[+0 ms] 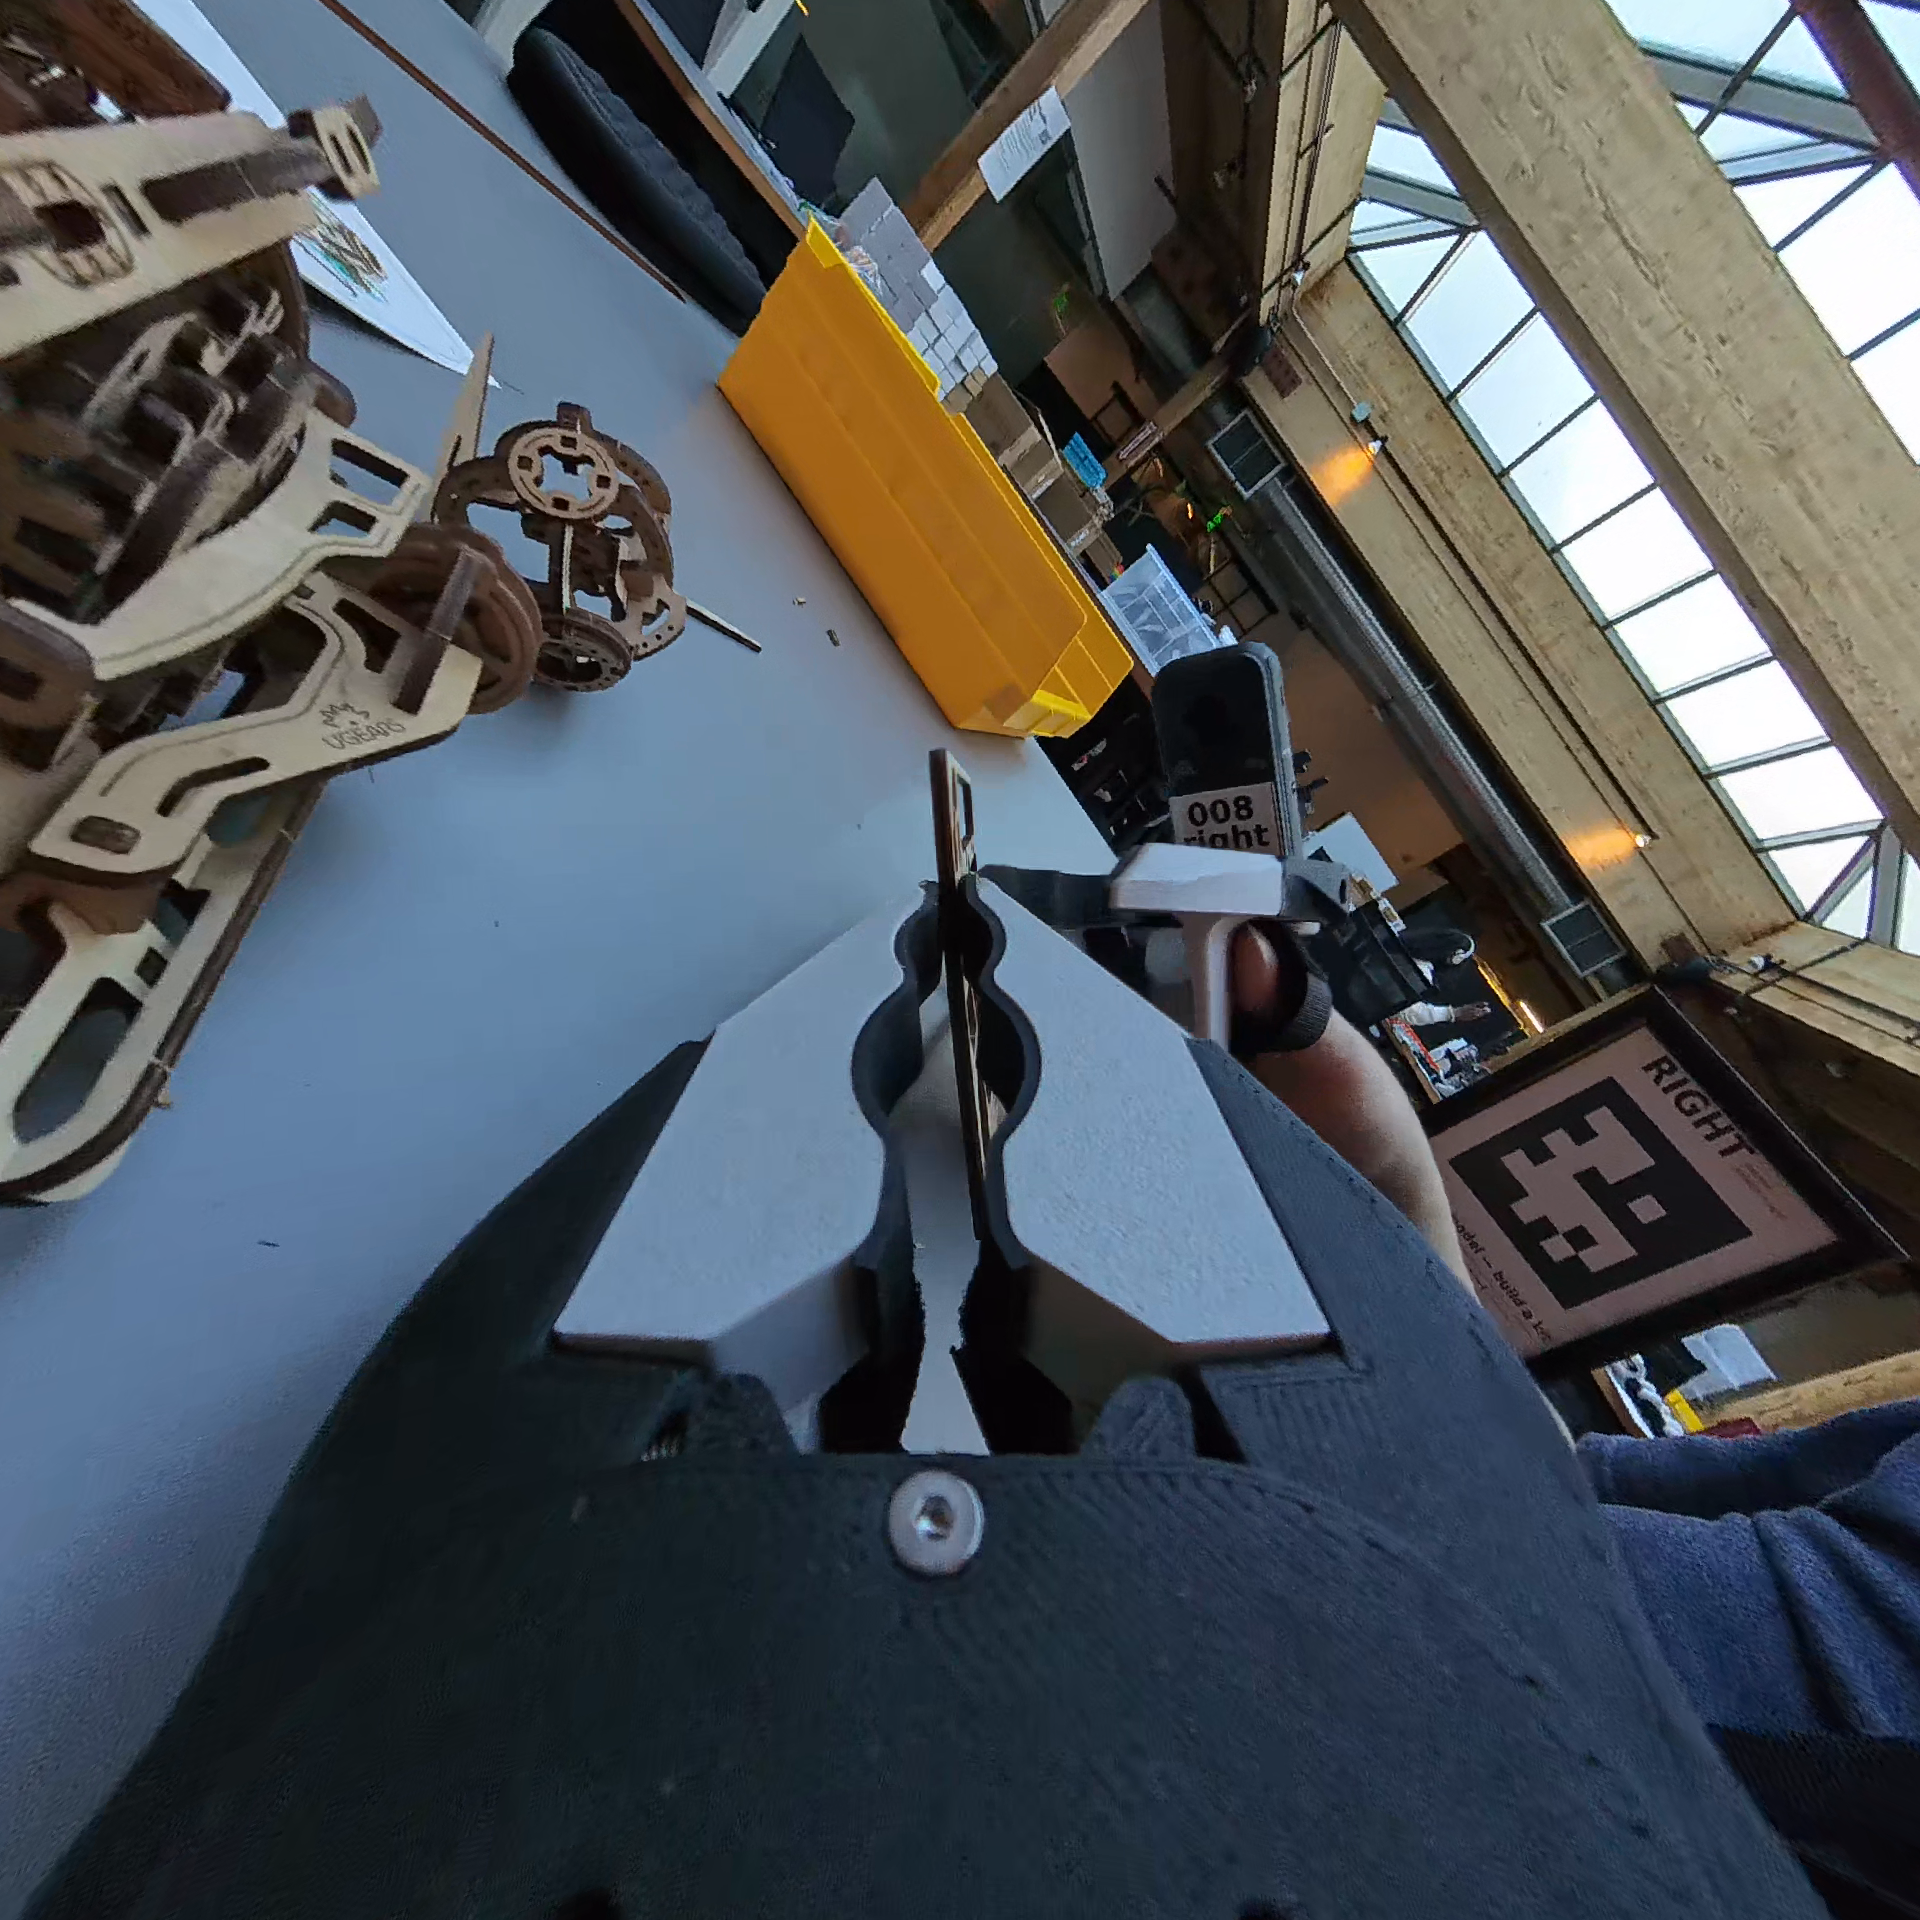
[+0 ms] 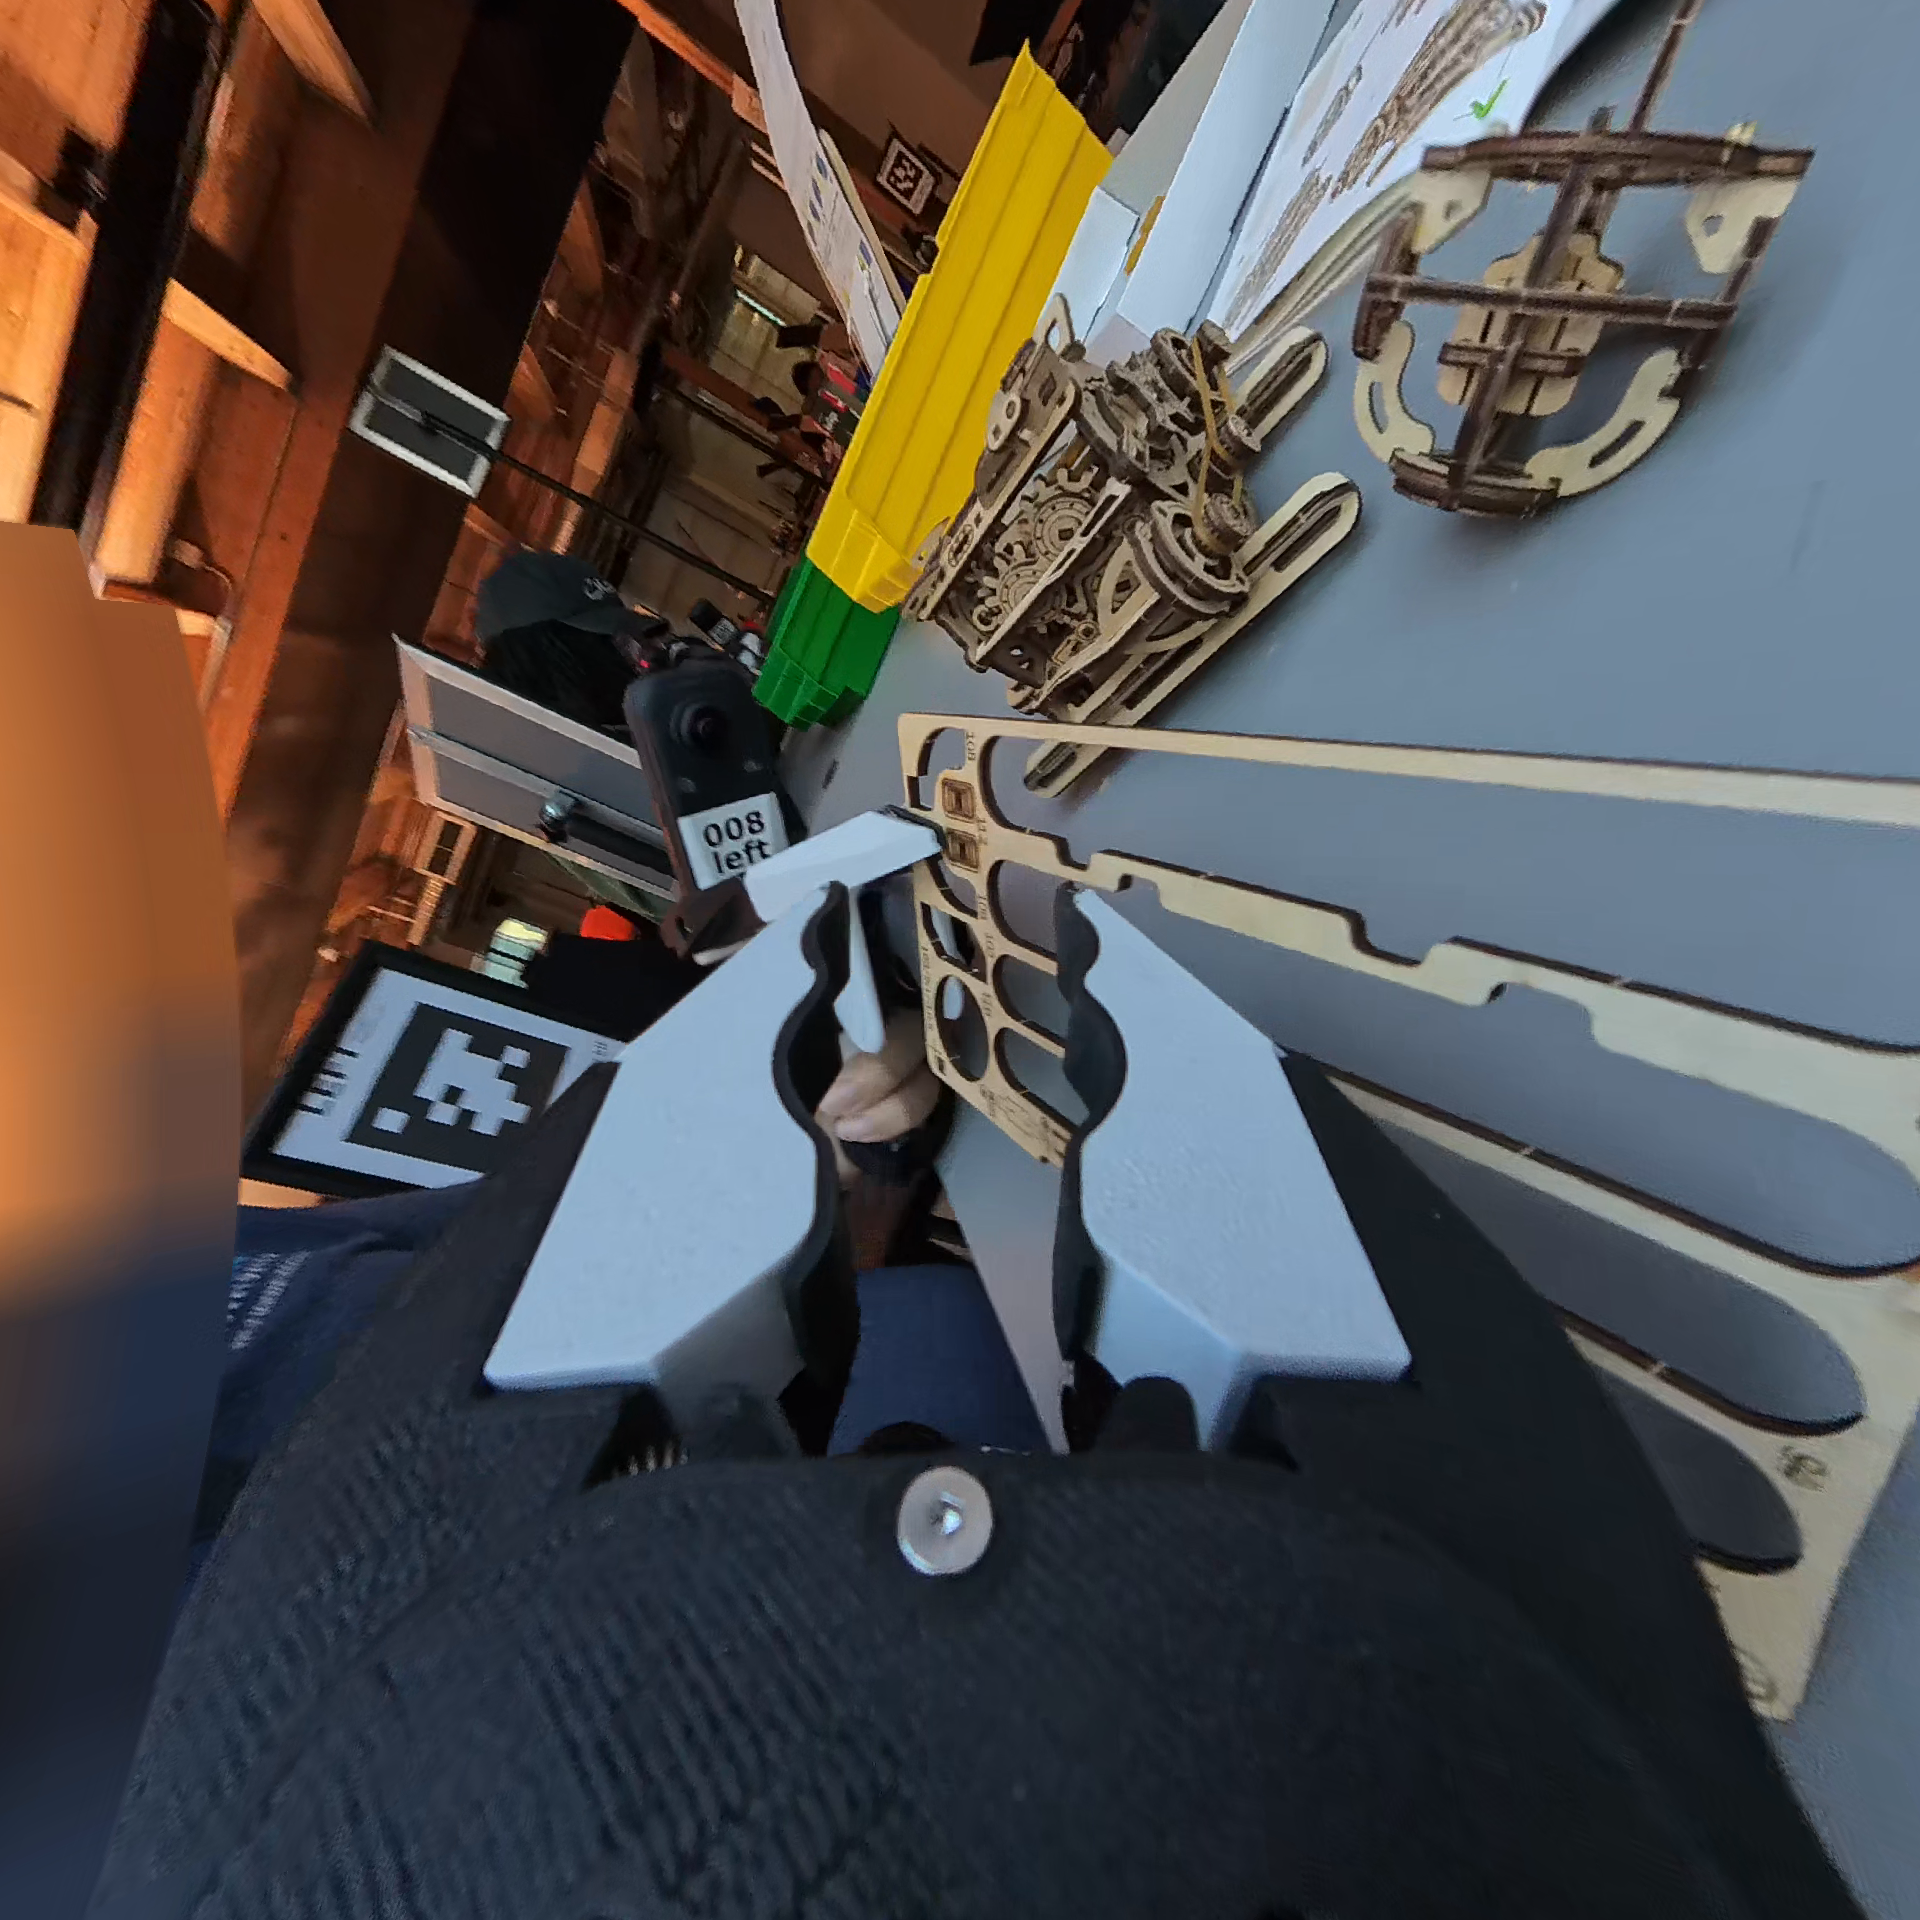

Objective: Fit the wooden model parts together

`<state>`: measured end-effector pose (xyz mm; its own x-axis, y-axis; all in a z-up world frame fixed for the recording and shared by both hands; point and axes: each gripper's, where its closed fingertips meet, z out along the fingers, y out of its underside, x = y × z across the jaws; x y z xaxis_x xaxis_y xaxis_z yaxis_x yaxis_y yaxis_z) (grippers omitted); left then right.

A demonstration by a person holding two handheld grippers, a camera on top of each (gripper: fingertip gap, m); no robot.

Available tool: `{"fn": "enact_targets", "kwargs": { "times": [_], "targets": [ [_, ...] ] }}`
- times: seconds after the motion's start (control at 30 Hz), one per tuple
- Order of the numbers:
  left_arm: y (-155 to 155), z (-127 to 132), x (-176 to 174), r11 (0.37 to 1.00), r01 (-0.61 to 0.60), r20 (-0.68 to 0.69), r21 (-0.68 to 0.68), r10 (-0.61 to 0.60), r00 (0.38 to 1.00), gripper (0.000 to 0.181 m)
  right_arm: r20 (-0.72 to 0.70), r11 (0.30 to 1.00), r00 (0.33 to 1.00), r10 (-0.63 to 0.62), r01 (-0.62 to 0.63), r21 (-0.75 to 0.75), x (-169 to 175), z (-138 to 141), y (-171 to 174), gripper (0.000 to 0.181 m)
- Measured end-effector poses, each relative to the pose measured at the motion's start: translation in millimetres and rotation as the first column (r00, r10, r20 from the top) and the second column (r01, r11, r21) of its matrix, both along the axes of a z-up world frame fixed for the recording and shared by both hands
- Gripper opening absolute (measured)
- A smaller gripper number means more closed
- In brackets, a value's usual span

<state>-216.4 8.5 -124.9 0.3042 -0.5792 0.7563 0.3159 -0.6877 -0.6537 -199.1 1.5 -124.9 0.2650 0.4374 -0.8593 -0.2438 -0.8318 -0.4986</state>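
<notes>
My left gripper [image 1: 954,899] is shut on the corner of a thin laser-cut wooden sheet [image 1: 951,821], which I see edge-on in the left wrist view. In the right wrist view the same sheet [image 2: 1662,1029] spreads flat above the grey table [image 2: 1662,675], with the left gripper [image 2: 862,847] clamping its top-left corner. My right gripper [image 2: 951,899] is open, with its jaws either side of the sheet's cut-out end; whether they touch it I cannot tell. It also shows just beyond the sheet in the left wrist view [image 1: 1195,888]. A built gear model [image 2: 1122,520] stands on the table.
A wooden frame assembly [image 2: 1548,312] and printed sheets [image 2: 1299,156] lie farther back. A yellow bin [image 2: 966,312] and a green bin [image 2: 821,644] line the table edge. In the left wrist view a large wooden model [image 1: 208,582] and a small wheel assembly [image 1: 582,540] sit at left.
</notes>
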Motion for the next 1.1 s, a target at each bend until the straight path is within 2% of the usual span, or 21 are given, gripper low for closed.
{"fn": "enact_targets", "kwargs": {
  "times": [0.17, 0.27, 0.47, 0.57, 0.73, 0.87, 1.1],
  "targets": [
    [1, -1, 0, 1.000, -0.024, 0.004, 0.001, 0.024, 1.000, 0.001, -0.138, 0.995, 0.990, -0.003, -0.012, -0.104, -2, 10, 1, 0.049],
    [-1, 1, 4, 1.000, -0.009, -0.016, 0.030, 0.009, 1.000, 0.000, -0.180, 0.987, 0.982, 0.050, -0.076, -0.140, -7, 17, -4, 0.055],
    [-3, 5, 6, 0.998, -0.010, -0.033, 0.062, 0.012, 0.999, 0.000, -0.088, 0.988, 0.994, 0.062, -0.074, -0.135, -10, 14, -4, 0.047],
    [-3, 5, 7, 0.997, -0.035, -0.033, 0.070, 0.037, 0.999, 0.000, -0.028, 0.993, 1.000, 0.002, -0.006, -0.121, -8, 5, 1, 0.029],
    [-5, 7, 7, 0.997, -0.037, -0.010, 0.064, 0.038, 0.999, 0.000, -0.027, 0.994, 0.998, -0.060, 0.057, -0.091, -6, -1, 4, 0.009],
    [-5, 6, 7, 0.996, -0.047, -0.019, 0.069, 0.049, 0.999, 0.000, -0.013, 0.994, 0.997, -0.076, 0.075, -0.080, -5, -2, 4, 0.011],
    [-7, 1, 9, 0.996, -0.063, -0.044, 0.068, 0.066, 0.997, 0.001, 0.099, 0.995, 0.992, -0.083, 0.089, -0.055, -4, -11, 5, 0.008]
  ]
}}
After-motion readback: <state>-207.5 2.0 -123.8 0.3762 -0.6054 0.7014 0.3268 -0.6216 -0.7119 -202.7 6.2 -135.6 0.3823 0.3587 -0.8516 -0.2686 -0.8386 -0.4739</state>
